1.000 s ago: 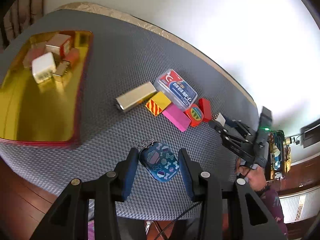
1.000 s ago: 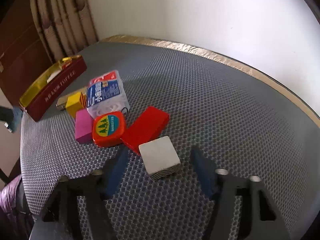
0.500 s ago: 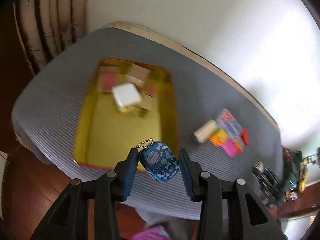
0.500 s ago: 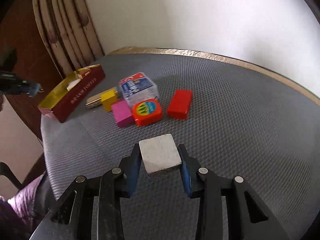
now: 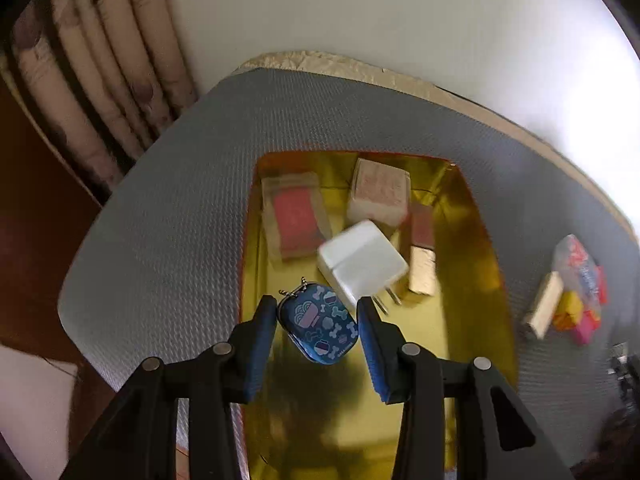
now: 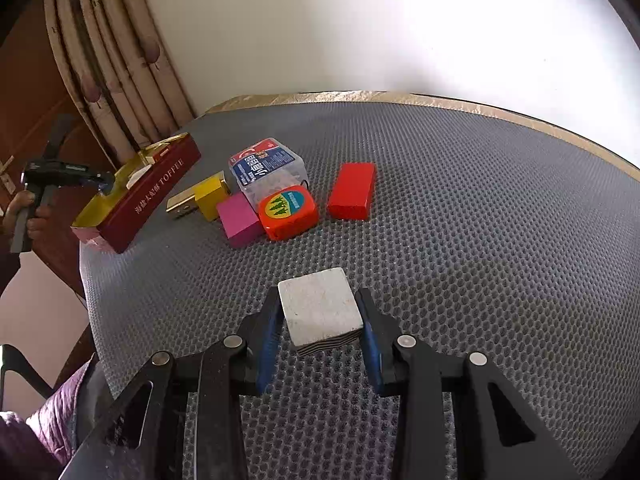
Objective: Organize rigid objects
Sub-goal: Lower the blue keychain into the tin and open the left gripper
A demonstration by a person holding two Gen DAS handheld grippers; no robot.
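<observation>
Bare gold tray floor (image 5: 460, 340) near side (far end crowded: white charger (image 5: 362, 262), boxes (image 5: 380, 192))

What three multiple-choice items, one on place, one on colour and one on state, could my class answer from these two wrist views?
1. Where is the blue tag?
A. Flat on the mat
B. Between the left hand-held gripper's fingers, over the gold tray
C. Beside the red block

2. What colour is the block that touches the tape measure?
A. Pink
B. Green
C. Black

3. What state is the right hand-held gripper in?
A. Wide open, holding nothing
B. Out of view
C. Shut on the white block

Answers: 1 B, the left wrist view shows the tag pinched between the fingers with the tray's gold floor behind it. 2 A, the pink block sits against the orange tape measure's left side. 3 C, both pads press the white block's sides.
</observation>
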